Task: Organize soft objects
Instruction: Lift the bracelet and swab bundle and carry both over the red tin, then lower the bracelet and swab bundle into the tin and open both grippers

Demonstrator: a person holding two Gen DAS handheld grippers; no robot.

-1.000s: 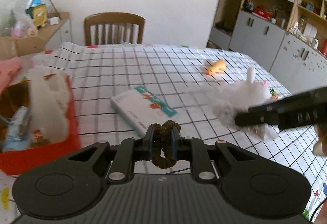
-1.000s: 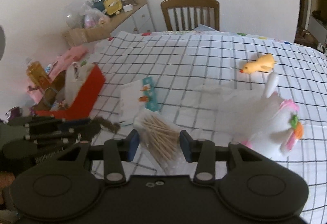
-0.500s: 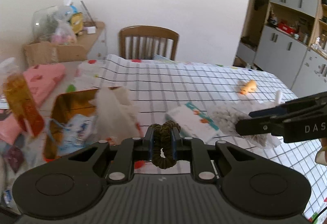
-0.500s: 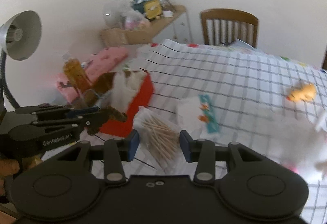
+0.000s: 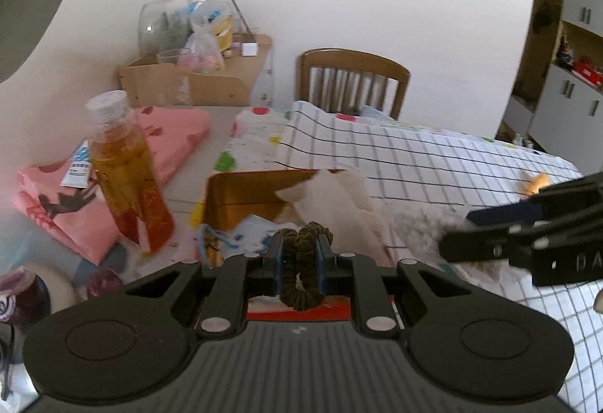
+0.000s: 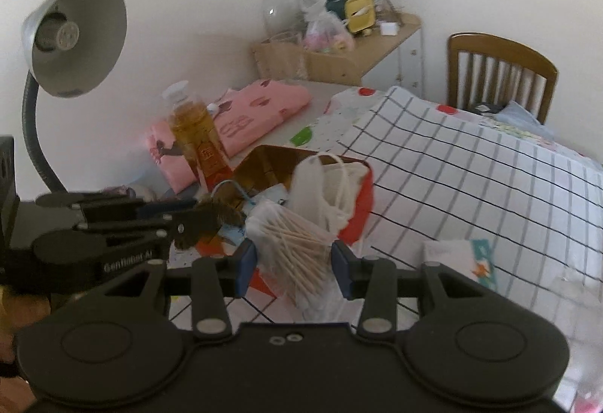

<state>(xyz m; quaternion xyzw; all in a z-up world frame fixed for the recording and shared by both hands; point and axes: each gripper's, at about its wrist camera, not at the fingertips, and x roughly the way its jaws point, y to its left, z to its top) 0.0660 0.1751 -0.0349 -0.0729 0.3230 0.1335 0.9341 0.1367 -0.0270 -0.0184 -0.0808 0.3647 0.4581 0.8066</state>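
Our left tongs (image 5: 298,258) pinch a soft brown scrunchie (image 5: 301,271) over the red tin (image 6: 356,201); it squashes, weighs little. Our right tongs (image 6: 294,264) clamp a crinkly, slippery bag of cotton swabs (image 6: 292,243) mid-body.

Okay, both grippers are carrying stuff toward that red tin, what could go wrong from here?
The tin already holds a white bag and packets, so the scrunchie in the left gripper or the cotton swab bag in the right gripper might land on top and slide out. The bottle beside the tin could get knocked.
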